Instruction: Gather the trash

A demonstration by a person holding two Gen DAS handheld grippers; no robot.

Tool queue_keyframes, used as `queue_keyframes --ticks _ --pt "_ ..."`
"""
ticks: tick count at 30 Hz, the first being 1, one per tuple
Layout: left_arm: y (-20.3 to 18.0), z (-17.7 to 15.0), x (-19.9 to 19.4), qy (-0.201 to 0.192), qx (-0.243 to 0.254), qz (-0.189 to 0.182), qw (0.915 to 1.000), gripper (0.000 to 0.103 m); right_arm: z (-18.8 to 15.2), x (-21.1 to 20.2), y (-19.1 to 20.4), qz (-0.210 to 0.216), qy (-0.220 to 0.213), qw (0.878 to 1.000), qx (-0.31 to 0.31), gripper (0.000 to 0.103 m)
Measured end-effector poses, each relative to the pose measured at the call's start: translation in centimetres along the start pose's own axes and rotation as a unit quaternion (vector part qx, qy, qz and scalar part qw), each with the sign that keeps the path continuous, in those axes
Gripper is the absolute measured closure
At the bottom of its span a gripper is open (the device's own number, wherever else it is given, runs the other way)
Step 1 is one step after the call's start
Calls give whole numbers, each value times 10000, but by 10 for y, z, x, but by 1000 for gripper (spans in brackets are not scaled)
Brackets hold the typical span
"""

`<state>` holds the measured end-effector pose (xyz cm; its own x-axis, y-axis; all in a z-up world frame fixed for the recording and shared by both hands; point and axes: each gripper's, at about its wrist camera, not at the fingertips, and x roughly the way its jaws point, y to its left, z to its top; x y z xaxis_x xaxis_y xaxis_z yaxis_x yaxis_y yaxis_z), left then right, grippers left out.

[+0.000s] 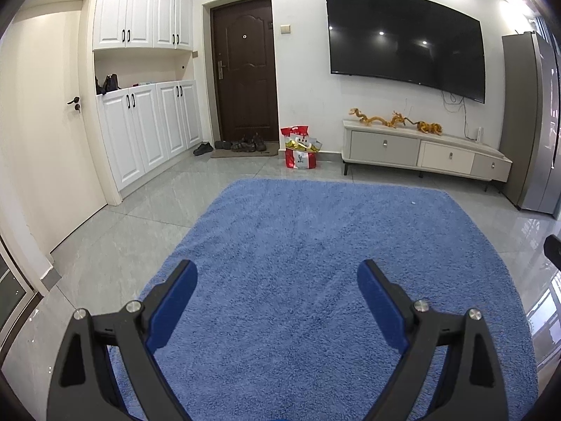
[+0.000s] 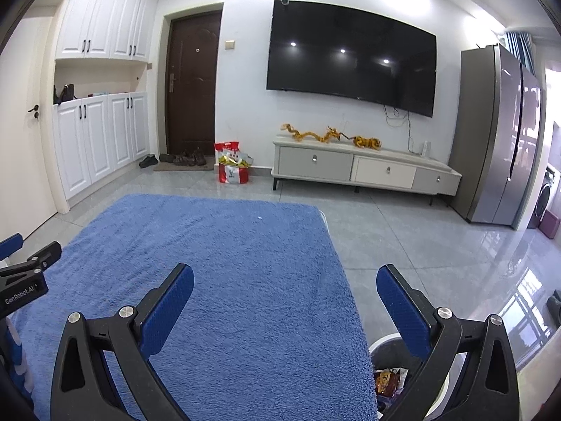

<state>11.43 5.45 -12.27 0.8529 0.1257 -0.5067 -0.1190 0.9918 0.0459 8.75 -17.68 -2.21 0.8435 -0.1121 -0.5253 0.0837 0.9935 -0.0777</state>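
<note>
My left gripper is open and empty above a blue fluffy cloth. My right gripper is open and empty over the right edge of the same cloth. Below the right gripper, beside the cloth's edge, a white-rimmed trash bin holds snack wrappers. A tiny white speck lies on the far part of the cloth; it also shows in the left wrist view. The left gripper's body shows at the left edge of the right wrist view.
A red and white bag full of packaging stands on the grey tile floor by the dark door. A low TV cabinet with gold dragon figures, a wall TV, a grey fridge and white cupboards line the room.
</note>
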Motion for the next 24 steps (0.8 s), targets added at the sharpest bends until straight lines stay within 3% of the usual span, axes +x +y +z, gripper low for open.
queue_keyframes --ticks 12,24 --pt "-2 3 18 65 77 75 9999 10 -21 18 -54 -399 133 9978 513 1" --pt "-18 -5 28 286 283 -137 9991 10 -37 32 -63 -513 463 9959 581 1"
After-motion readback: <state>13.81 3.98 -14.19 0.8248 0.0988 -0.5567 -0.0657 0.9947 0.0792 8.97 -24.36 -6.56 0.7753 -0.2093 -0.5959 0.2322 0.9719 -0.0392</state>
